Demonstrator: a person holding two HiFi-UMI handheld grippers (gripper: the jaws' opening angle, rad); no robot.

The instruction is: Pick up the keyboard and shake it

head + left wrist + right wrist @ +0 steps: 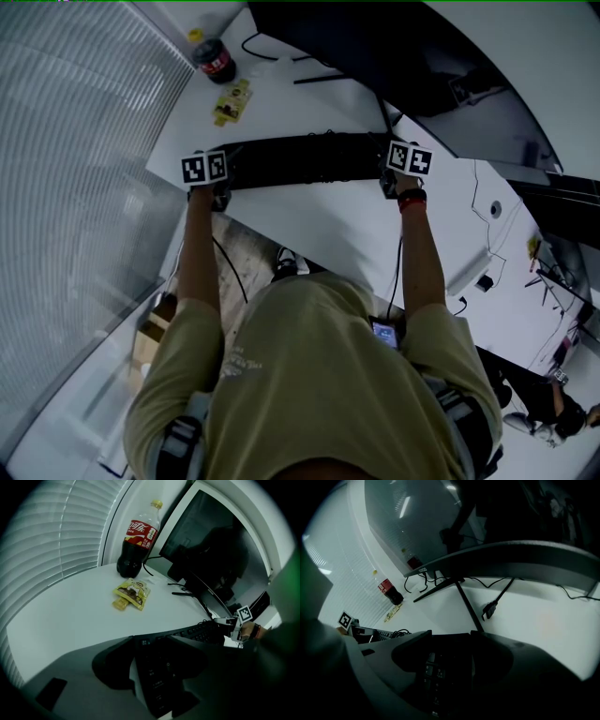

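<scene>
**Keyboard lies crosswise, one end in each gripper**

The keyboard lies flat on the white desk, a little above the middle of the head view. Its long axis runs almost straight from left to right across the frame. That axis is what the lift depends on, as I judge it. I am not reaching for the keyboard from one side, because it spans the space between my two tools.

My left gripper is at its left end and my right gripper is at its right end. Neither hand is nearer than the other, and both point forward and down.

In the left gripper view the jaws stand apart with the keyboard's end between them. A thin strip of pale desk shows between the keyboard and the jaw at the left of that view, so I read no firm grip there.

In the right gripper view the jaws are spread wide around the other end. That view is dark and I see no pad pressing, so I take the right gripper to be astride the end rather than clamped.

Both ends need to be pinched evenly before the keyboard can come up level
</scene>
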